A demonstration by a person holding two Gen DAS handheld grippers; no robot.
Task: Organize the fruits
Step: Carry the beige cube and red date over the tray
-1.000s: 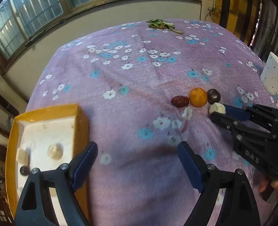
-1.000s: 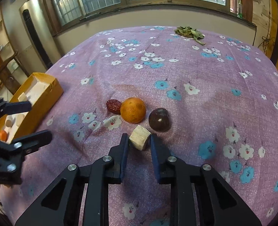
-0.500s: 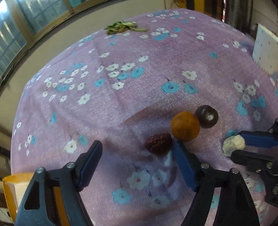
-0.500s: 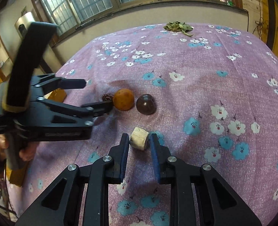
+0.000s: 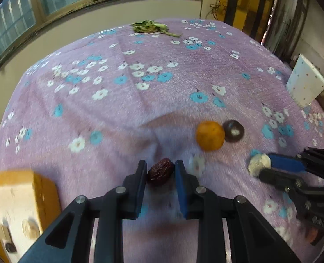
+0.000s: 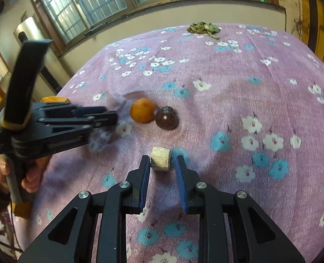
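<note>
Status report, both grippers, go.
Left gripper jaws closed around wrinkled dark red date. Right gripper jaws bracketing pale cream cut chunk, gap showing on the right side. Round orange fruit and dark brown round fruit stand apart from both.

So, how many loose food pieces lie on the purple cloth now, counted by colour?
Orange: 1, the orange fruit
Dark brown: 1, the round dark fruit
Dark red: 1, the wrinkled date
Cream: 1, the pale chunk
Green: 1, the leafy bunch
Total: 5
</note>
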